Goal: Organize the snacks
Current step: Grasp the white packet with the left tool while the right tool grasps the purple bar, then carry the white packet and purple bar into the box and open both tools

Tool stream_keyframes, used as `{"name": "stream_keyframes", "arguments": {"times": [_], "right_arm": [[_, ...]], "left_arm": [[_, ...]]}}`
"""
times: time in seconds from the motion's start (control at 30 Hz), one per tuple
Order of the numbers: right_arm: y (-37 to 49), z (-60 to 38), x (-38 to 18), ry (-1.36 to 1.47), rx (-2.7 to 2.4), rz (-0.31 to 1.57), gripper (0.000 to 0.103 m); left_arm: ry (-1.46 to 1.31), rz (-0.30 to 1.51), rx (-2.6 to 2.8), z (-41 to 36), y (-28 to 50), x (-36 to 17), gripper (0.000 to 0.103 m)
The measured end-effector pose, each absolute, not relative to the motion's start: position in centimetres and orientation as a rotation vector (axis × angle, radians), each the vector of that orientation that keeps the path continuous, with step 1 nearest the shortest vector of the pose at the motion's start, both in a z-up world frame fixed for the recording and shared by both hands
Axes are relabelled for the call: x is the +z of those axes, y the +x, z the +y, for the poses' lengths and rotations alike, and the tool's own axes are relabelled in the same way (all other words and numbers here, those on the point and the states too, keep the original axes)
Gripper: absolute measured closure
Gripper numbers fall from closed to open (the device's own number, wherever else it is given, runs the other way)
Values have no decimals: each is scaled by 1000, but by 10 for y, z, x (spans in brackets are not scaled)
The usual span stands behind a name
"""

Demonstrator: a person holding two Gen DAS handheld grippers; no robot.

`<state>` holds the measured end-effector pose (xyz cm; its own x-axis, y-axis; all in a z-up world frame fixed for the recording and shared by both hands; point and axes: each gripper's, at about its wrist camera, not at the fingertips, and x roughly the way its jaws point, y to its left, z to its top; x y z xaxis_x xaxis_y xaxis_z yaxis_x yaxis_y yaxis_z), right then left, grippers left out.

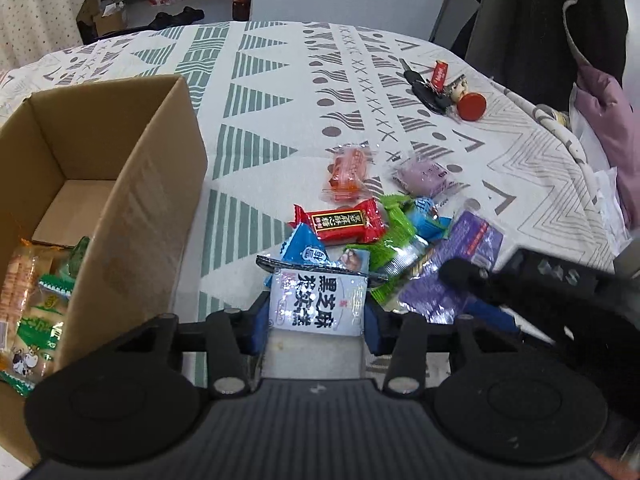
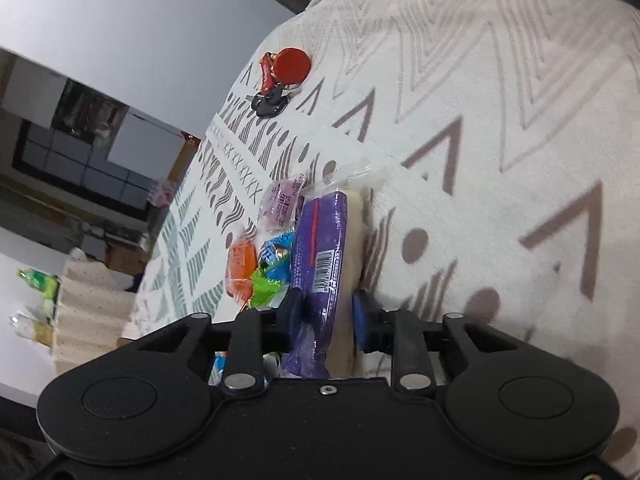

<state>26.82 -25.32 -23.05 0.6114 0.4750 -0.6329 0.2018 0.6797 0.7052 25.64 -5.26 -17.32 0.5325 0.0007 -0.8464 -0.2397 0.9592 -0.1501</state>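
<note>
Left claw (image 1: 316,320) clamped on white sesame packet (image 1: 318,304), just above surface (image 1: 280,80); cardboard box (image 1: 132,184) close to left, opening upward; right claw (image 2: 324,316) clamped on purple packet (image 2: 320,248), long axis along fingers, farther from box

White cloth (image 1: 280,92) with green triangles and grey-brown marks; brown box (image 1: 132,184); red (image 1: 344,222), orange (image 1: 346,170), lilac (image 1: 424,176), green (image 1: 394,236), blue (image 1: 306,250) and purple (image 2: 320,240) packets.

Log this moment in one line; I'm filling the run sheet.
left claw: shut on white packet | right claw: shut on purple packet | box: partly filled
</note>
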Motion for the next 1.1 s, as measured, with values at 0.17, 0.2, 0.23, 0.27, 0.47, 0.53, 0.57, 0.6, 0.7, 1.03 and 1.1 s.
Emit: {"name": "stream_keyframes", "arguments": {"times": [0.17,0.2,0.23,0.27,0.47,0.53,0.57,0.6,0.7,1.03,1.1], "right_arm": [[250,-258,-222,859,184,888,83],[247,-259,-220,871,187,880,83],[245,-260,-217,877,190,871,84],[244,-260,-213,881,193,860,84],[231,-256,-180,881,236,789,84],[227,-252,-169,872,252,775,85],[227,-250,-166,869,257,771,85],[224,-248,-162,866,266,766,85],[219,-243,-152,861,277,754,85],[208,-218,-125,843,337,720,85],[208,-211,-120,835,353,713,85]], "left_arm": [[-260,1001,138,-51,248,-168,58],[-260,997,136,-51,245,-165,58],[-263,993,136,-50,242,-162,58],[-268,988,136,-49,240,-158,58],[-285,931,126,-41,224,-127,59],[-289,906,129,-37,220,-116,59],[-290,892,134,-34,217,-110,59],[-289,885,139,-31,215,-106,59],[-297,872,140,-22,211,-97,59],[-324,821,173,8,188,-68,59],[-331,814,181,15,184,-64,59]]}}
